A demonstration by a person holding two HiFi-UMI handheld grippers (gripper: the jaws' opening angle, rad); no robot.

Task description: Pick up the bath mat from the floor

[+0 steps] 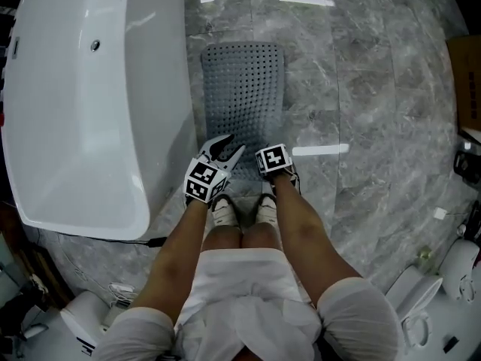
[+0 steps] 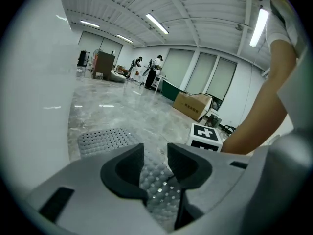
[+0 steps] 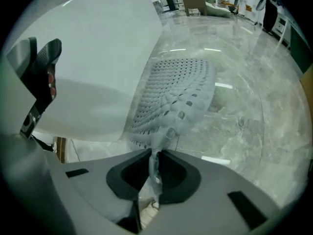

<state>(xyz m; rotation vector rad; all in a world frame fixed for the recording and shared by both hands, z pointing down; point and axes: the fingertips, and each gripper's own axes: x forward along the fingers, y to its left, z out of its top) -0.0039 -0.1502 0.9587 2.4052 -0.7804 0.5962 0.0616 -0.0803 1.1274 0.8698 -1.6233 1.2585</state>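
Note:
A grey perforated bath mat lies flat on the marble floor beside the tub. Both grippers sit at its near edge, just ahead of the person's shoes. My right gripper is shut on the mat's near edge; in the right gripper view the pinched edge stands folded between the pads and the mat bulges up beyond them. My left gripper hovers at the near left corner with its jaws apart. In the left gripper view, the mat's bumpy surface shows in the gap, untouched.
A white bathtub runs along the mat's left side, close to the left gripper. A cardboard box stands at the right edge, with white fixtures at the lower right. Glossy marble floor stretches to the right of the mat.

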